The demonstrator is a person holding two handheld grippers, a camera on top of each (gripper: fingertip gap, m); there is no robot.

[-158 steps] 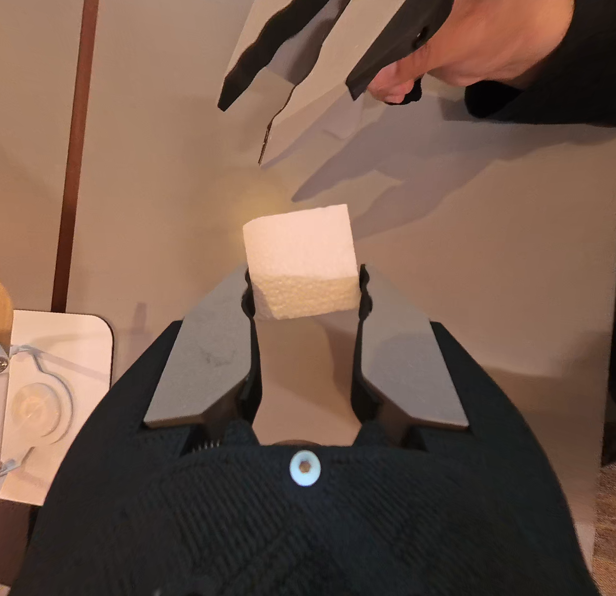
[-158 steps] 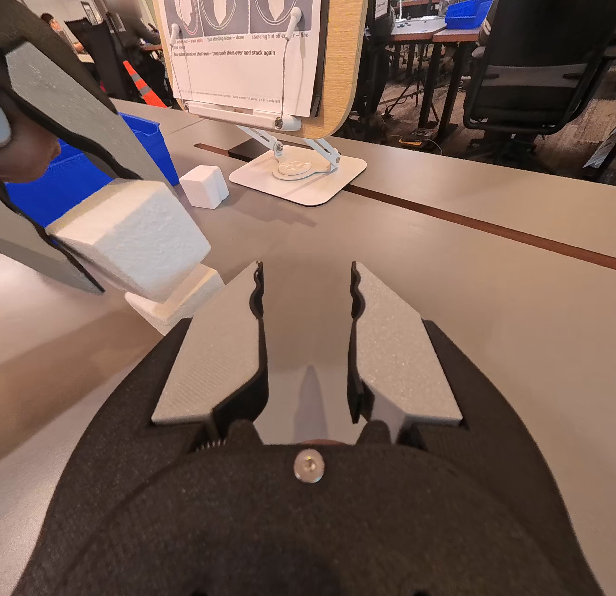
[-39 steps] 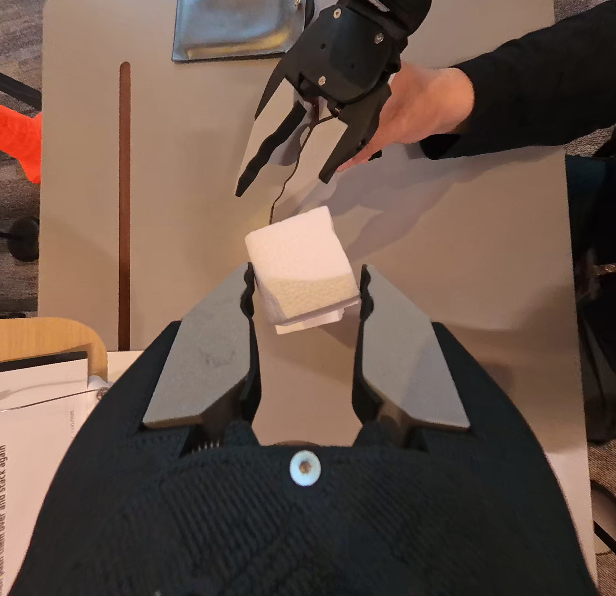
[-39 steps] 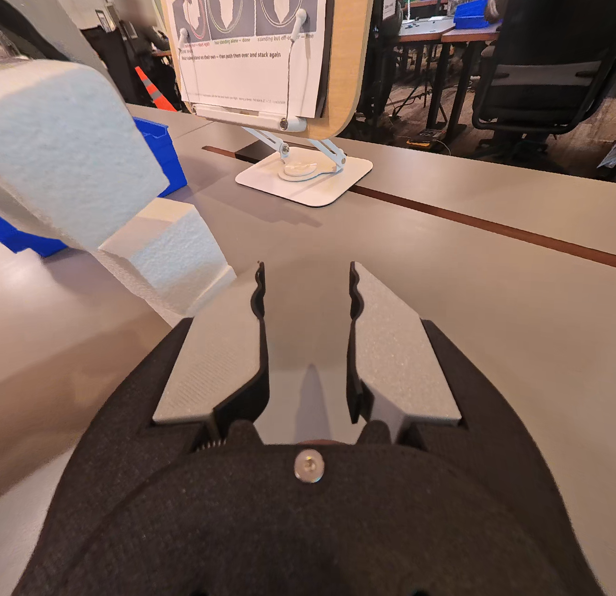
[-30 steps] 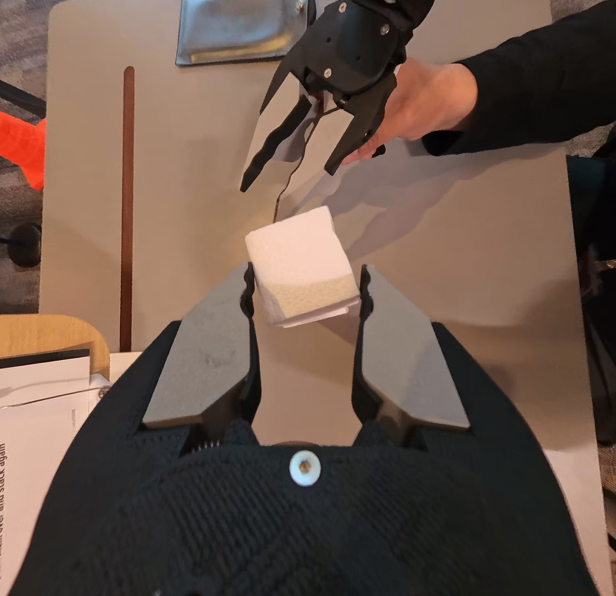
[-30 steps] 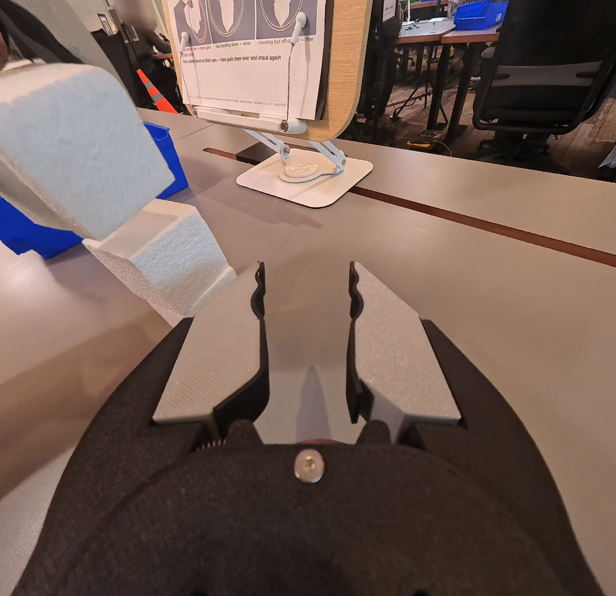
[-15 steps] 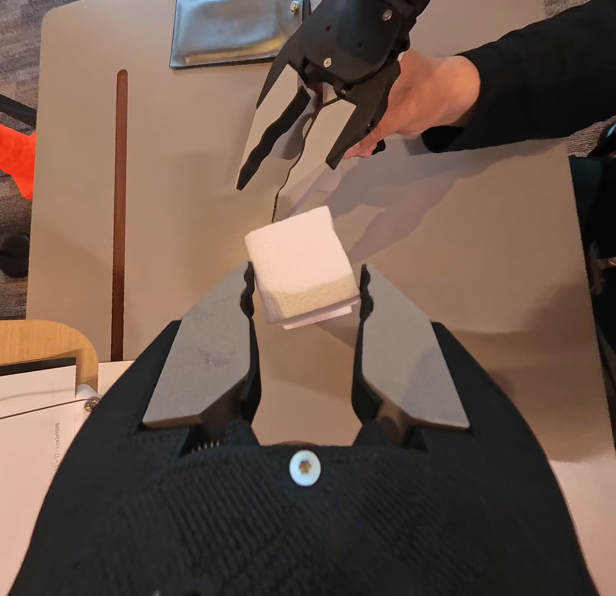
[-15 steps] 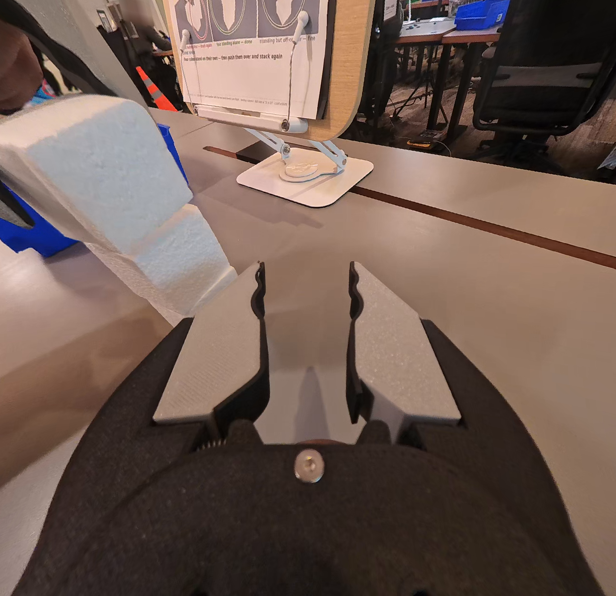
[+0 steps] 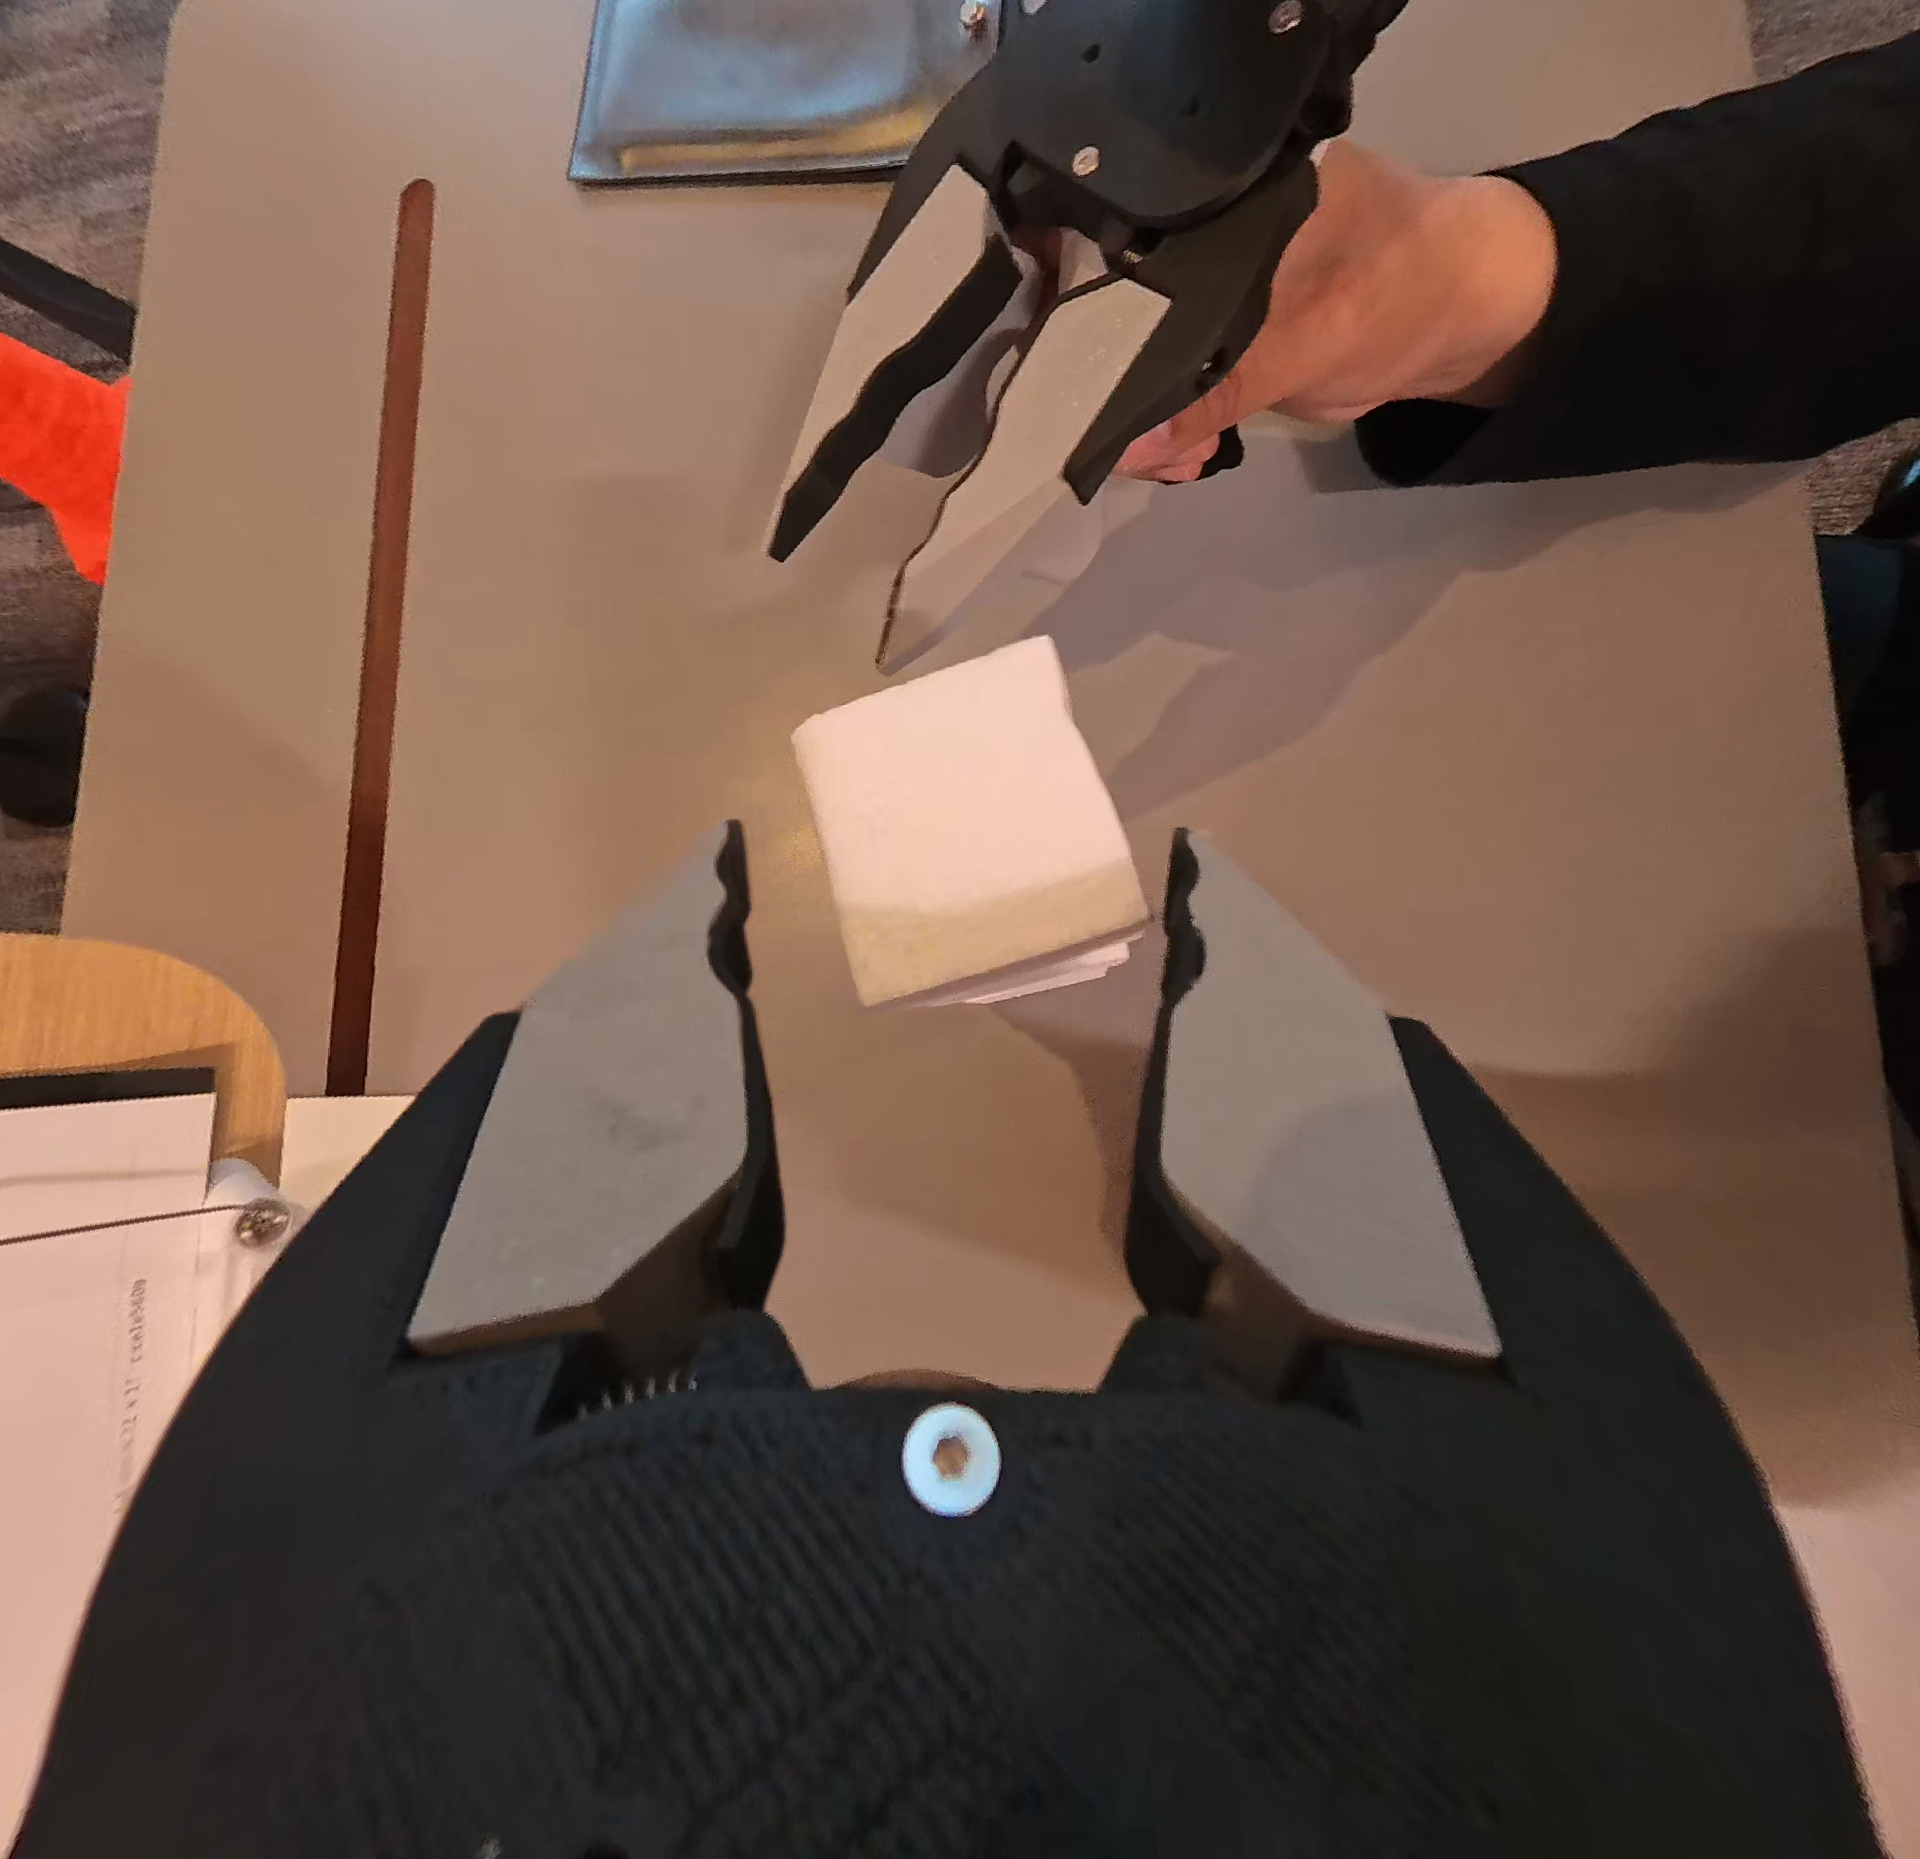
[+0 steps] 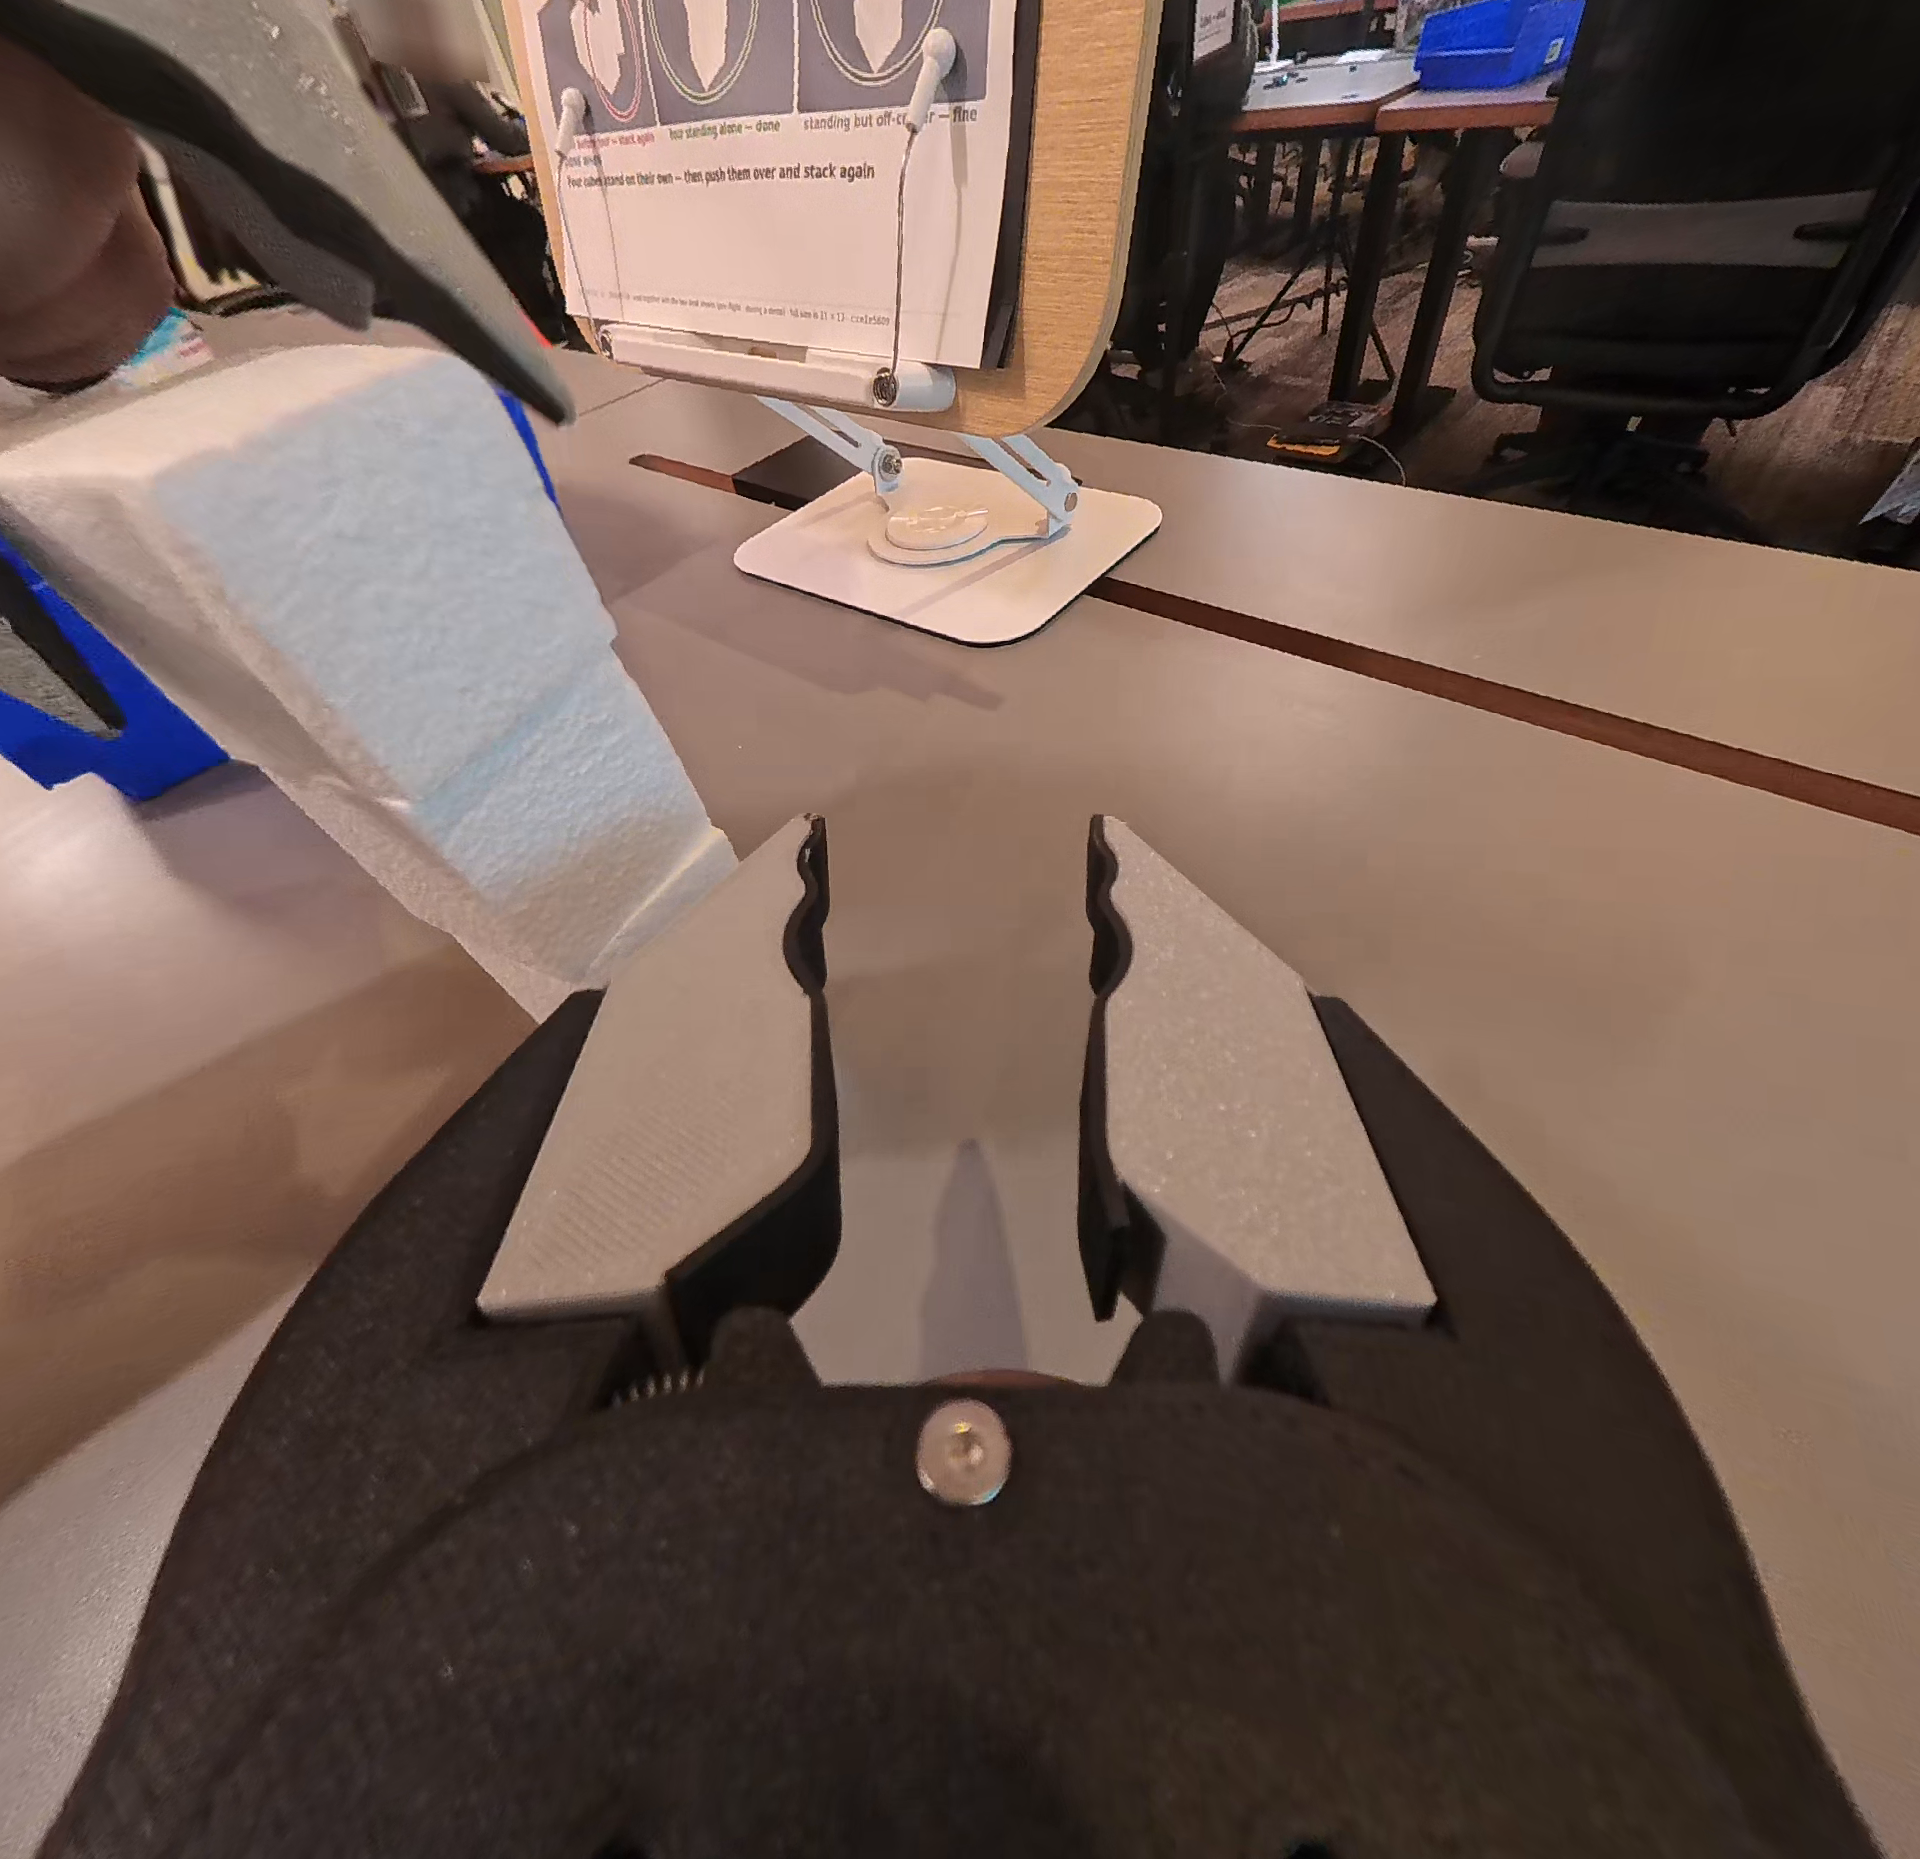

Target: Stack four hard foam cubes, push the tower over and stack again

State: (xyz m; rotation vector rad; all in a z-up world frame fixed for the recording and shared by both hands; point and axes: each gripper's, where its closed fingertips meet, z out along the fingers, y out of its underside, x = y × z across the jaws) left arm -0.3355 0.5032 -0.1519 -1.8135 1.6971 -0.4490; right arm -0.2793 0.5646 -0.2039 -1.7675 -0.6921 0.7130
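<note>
Left tongs (image 9: 951, 874) spread around top foam cube (image 9: 961, 838) — right tongs (image 10: 956, 864) spread, empty.

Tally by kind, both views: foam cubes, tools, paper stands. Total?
foam cubes: 2 distinguishable, stacked; any below are hidden
tools: 2, left tool and right tool
paper stand: 1
Total: 5
</note>
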